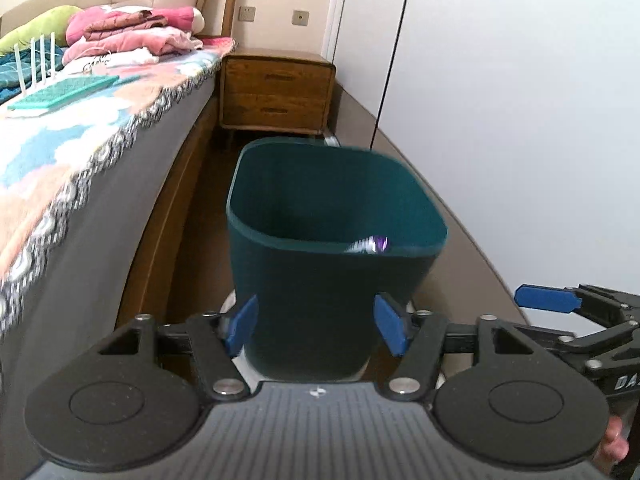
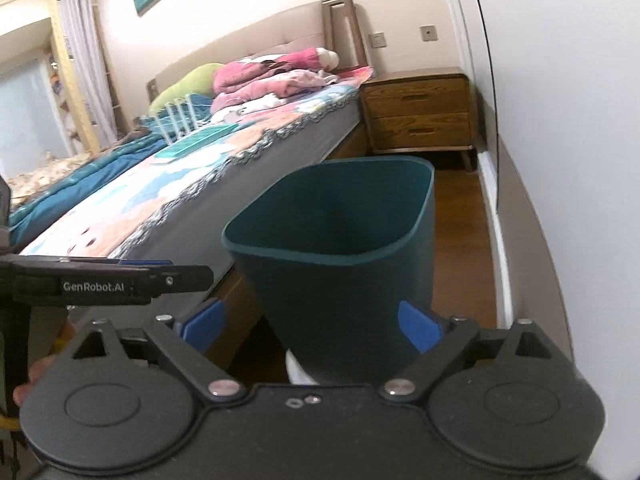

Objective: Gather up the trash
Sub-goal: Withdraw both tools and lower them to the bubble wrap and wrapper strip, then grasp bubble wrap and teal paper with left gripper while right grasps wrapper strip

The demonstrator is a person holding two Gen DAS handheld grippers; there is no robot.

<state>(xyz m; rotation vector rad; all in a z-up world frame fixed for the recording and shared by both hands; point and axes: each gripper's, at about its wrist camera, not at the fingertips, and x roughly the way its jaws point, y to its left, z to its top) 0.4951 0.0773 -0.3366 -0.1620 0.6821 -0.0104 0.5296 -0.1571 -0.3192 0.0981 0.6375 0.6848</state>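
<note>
A dark teal trash bin [image 1: 312, 280] stands on the wooden floor between the bed and a white wall. Inside it, near the front rim, shows a blurred white and purple wrapper [image 1: 370, 245]. My left gripper [image 1: 316, 328] hovers in front of the bin, open, with nothing held between its blue pads. The right wrist view has the same bin [image 2: 340, 292] ahead, with my right gripper [image 2: 312, 326] open wide and empty. The wrapper is hidden in that view. One blue fingertip [image 1: 548, 298] of the right gripper shows at the right of the left wrist view.
A bed [image 1: 120, 152] with a patterned cover runs along the left, with folded pink clothes [image 1: 132, 32] and a teal flat pad [image 1: 64, 94] on it. Behind the bin stands a wooden nightstand [image 1: 276, 92]. The white wall [image 1: 520, 120] closes the right side.
</note>
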